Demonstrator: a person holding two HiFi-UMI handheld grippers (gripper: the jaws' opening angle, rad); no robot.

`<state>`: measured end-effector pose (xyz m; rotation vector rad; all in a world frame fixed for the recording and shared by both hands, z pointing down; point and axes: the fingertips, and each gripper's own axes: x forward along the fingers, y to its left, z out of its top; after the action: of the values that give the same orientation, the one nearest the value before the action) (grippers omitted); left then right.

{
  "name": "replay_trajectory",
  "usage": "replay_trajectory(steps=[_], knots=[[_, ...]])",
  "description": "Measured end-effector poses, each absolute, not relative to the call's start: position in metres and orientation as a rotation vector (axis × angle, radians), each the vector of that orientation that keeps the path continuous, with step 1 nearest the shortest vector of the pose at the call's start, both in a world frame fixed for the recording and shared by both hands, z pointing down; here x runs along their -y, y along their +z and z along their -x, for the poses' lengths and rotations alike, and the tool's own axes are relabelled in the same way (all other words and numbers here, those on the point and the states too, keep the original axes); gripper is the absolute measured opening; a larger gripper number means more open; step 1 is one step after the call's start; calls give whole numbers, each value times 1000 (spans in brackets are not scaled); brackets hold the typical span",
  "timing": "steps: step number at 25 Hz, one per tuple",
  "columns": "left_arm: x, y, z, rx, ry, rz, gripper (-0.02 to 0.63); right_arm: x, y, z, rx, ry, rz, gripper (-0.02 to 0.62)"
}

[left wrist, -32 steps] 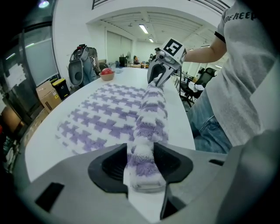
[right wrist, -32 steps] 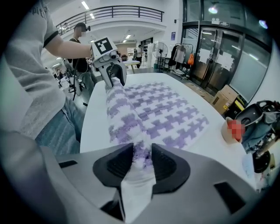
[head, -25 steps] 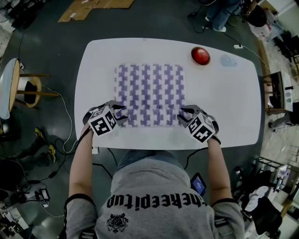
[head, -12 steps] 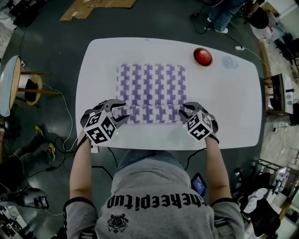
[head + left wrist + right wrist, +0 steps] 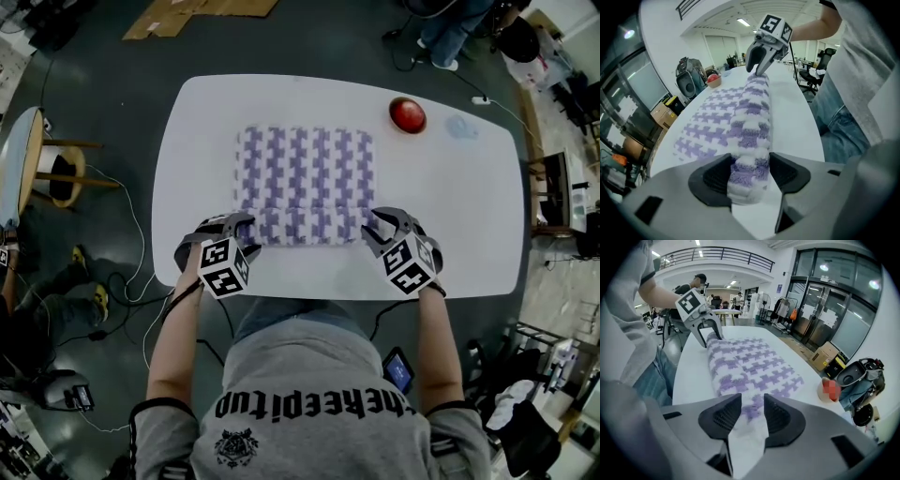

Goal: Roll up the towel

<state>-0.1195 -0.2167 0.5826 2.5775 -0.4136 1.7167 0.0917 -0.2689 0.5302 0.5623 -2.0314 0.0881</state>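
Left claw point(image 5: 236, 225), pitched down: jaws just opened wide, towel point(image 5: 305, 178) loose between. Right claw point(image 5: 382, 223): just eased wider, pads on towel.

Count log, 1 moment.
- Tabletop point(image 5: 450, 216): 1, white.
- Towel point(image 5: 305, 169): 1, purple-and-white.
- Claws: 2, the left claw point(image 5: 232, 225) and the right claw point(image 5: 382, 225). Each has 2 jaws, 4 in all.
- Marker cubes point(image 5: 225, 267): 2, 1 per claw.
- Red round object point(image 5: 407, 114) on the tabletop: 1.
- Pale blue round patch point(image 5: 460, 125) beside it: 1, kind cannot be told.
- Round side table point(image 5: 23, 178) on the floor: 1.
- Cardboard point(image 5: 202, 9) on the floor: 1 patch, cut by the picture edge, so the sheet count is unclear.
- People: 1 person point(image 5: 309, 394) holding the claws, and a 2nd person point(image 5: 436, 28), legs only, at the top edge.
- Floor cables point(image 5: 127, 244): several, too tangled to count.
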Motion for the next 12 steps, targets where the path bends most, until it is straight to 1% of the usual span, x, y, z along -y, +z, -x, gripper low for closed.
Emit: replay_trajectory(steps=[4, 6, 10, 12], knots=[[234, 584, 107, 386, 1786, -2559, 241, 252, 538, -102, 2007, 56, -451, 210], [241, 586, 102, 373, 1807, -2554, 242, 250, 554, -109, 1950, 11, -411, 233], [235, 588, 115, 368, 1820, -2554, 241, 248, 575, -102, 1847, -92, -435, 229], [227, 585, 123, 367, 1825, -2556, 239, 246, 571, -95, 1828, -125, -446, 140]])
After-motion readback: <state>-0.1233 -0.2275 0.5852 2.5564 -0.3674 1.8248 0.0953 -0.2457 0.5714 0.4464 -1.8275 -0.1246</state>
